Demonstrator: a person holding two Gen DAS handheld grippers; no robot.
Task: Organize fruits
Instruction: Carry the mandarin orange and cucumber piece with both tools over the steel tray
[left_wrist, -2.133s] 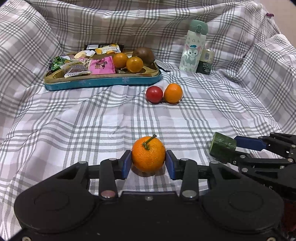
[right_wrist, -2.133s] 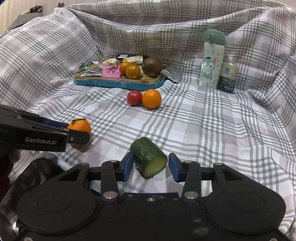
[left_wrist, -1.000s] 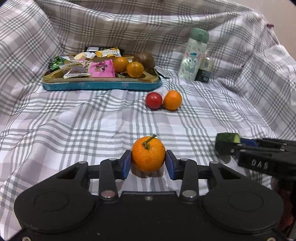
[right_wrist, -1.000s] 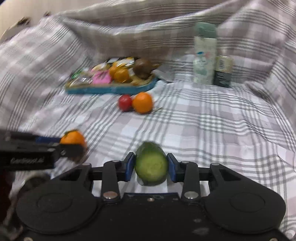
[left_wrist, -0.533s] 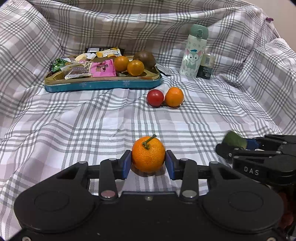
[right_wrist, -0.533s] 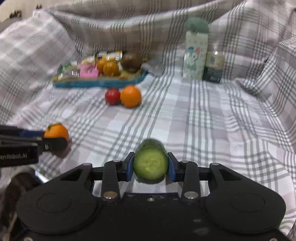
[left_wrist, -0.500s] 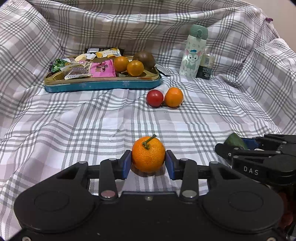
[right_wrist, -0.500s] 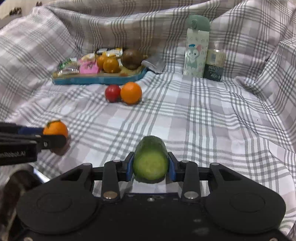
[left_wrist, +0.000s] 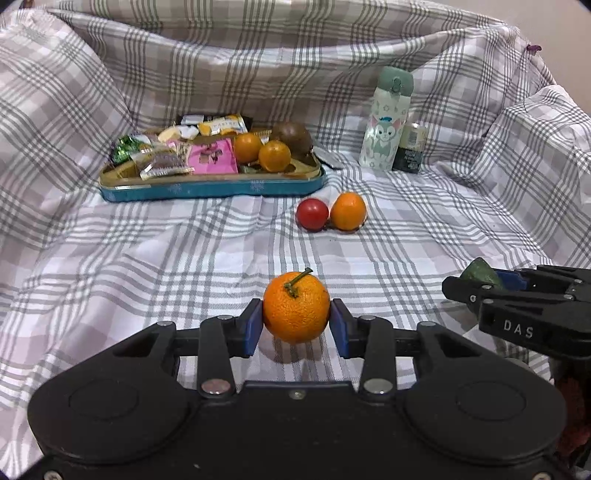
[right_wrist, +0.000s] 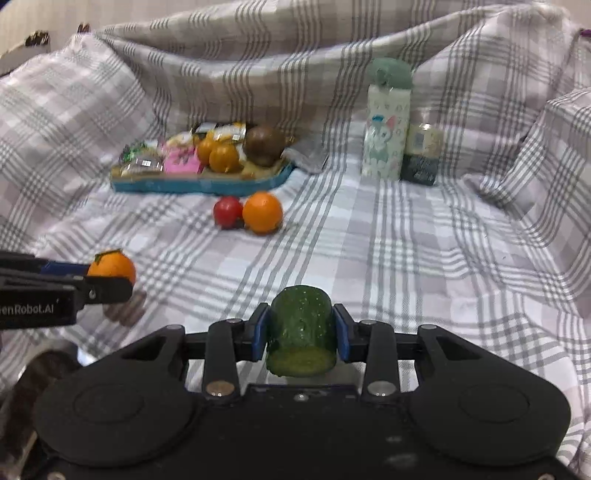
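The left gripper (left_wrist: 296, 324) clamps a stemmed orange (left_wrist: 296, 312) and the right gripper (right_wrist: 301, 333) clamps a cucumber piece (right_wrist: 301, 330), both near, with the tray (left_wrist: 212, 186) far left.

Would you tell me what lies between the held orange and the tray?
Only bare plaid cloth lies between the orange in the left gripper and the tray, per the left wrist view; the tomato sits off to the right.

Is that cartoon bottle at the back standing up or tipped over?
Upright. The bottle stands on the cloth with its green cap on top, beside a small can, in both views.
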